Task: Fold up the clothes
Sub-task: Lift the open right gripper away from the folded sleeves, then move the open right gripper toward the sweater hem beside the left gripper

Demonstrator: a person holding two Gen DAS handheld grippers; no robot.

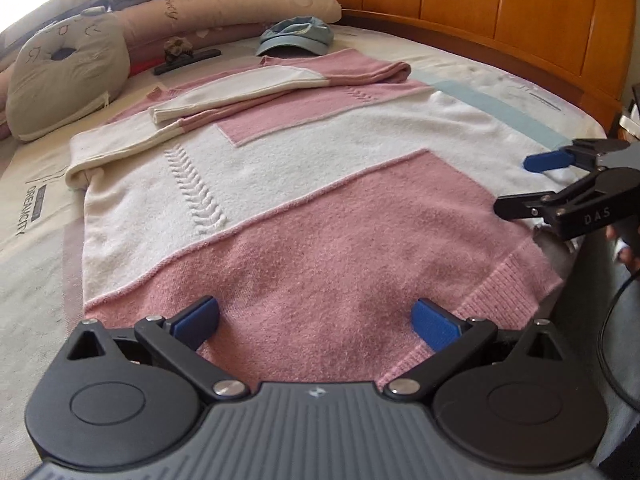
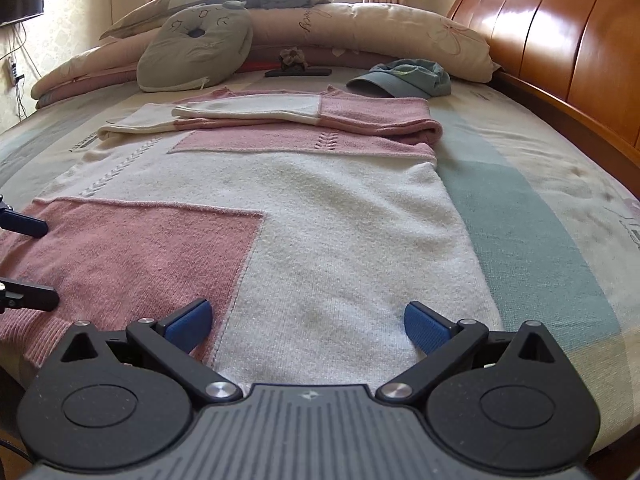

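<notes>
Sweater [image 2: 328, 216] lengthwise, hem near, collar far

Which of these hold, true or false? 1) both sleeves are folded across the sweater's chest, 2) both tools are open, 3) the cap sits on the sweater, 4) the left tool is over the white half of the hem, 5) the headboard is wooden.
1. Both sleeves are folded across the chest of the sweater. True.
2. The left tool and the right tool are both open. True; neither holds any fabric.
3. The cap sits on the sweater. False: it lies on the bed beyond the collar end.
4. The left tool is over the white half of the hem. False: it is over the pink part; the right tool is over the white.
5. The headboard is wooden. True.
</notes>
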